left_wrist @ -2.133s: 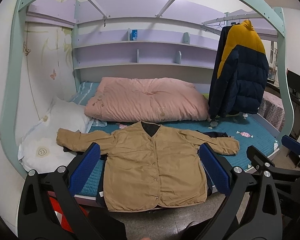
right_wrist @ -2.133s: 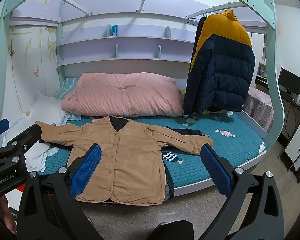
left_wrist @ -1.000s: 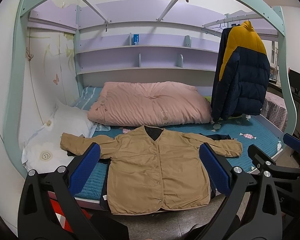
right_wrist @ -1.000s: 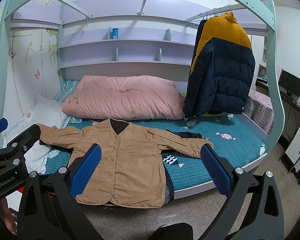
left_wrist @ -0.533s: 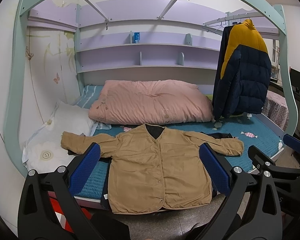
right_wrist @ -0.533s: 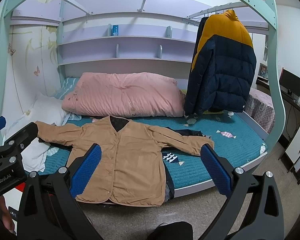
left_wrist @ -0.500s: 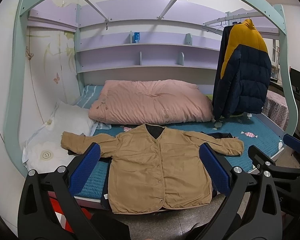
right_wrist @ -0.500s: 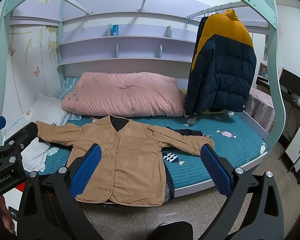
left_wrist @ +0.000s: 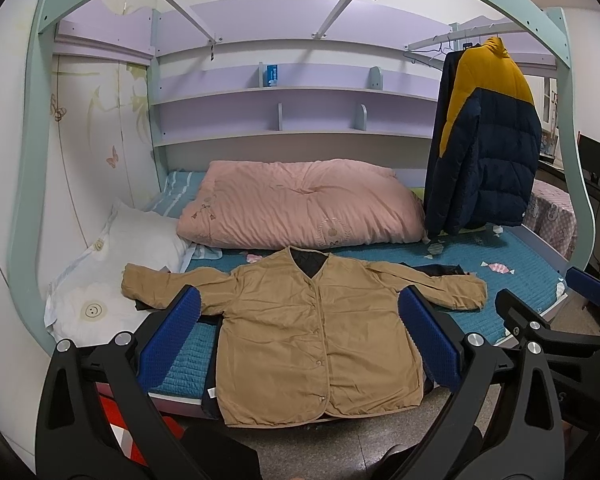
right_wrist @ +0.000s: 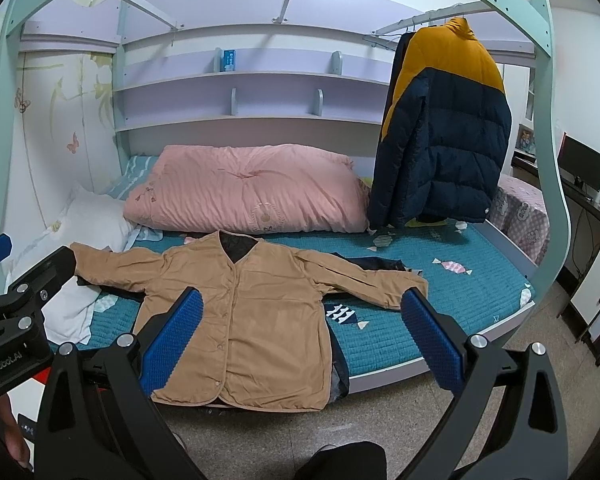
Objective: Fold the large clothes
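A tan button-front jacket lies flat and face up on the teal bed, sleeves spread to both sides, hem hanging over the front edge. It also shows in the right wrist view. My left gripper is open and empty, held back from the bed over the floor. My right gripper is open and empty too, to the right of the left one. The left gripper's body shows at the left edge of the right wrist view.
A folded pink quilt lies behind the jacket. A white pillow sits at the left. A navy and yellow puffer coat hangs at the bed's right. Dark cloth lies under the jacket's right sleeve. Bed frame posts flank both sides.
Both grippers have shifted only slightly, with small changes in camera tilt. The jacket has not moved.
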### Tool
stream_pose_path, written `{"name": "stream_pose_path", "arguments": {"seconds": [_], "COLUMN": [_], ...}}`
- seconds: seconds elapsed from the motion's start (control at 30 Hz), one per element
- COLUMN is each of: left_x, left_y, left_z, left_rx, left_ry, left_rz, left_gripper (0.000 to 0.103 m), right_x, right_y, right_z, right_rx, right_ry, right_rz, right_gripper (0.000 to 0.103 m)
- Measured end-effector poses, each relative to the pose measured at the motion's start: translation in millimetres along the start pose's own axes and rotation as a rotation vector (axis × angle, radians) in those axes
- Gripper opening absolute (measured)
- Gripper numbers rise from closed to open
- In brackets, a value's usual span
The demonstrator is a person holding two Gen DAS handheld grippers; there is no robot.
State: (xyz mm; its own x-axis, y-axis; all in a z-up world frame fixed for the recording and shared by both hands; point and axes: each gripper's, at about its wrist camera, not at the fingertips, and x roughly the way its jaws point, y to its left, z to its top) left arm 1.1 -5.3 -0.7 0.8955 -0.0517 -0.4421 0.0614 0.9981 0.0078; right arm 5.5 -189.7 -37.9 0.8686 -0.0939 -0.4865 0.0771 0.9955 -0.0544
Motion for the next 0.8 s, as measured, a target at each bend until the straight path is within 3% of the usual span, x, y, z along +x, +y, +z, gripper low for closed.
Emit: {"name": "stream_pose_path", "arguments": {"seconds": [0.47,0.73,0.8], "left_x": [8,54,72], "left_y": [0,31,45], "left_z": [-1,-14,-18], "left_rx": [0.008,-0.010,-0.012], "left_ry": [0.012,-0.009,0.001], "left_rz": [0.008,0.010,0.060], "left_gripper": [0.099,0.099,0.099], "right_x": [8,54,73], "right_y": [2,26,37], "right_z": [2,10,10], "right_rx": [0.004,0.007,0.004], "right_ry": [0.010,0.032,0.043], "right_rz": [0.012,0.039,0.051], "right_gripper": [0.096,0.096,0.096]}}
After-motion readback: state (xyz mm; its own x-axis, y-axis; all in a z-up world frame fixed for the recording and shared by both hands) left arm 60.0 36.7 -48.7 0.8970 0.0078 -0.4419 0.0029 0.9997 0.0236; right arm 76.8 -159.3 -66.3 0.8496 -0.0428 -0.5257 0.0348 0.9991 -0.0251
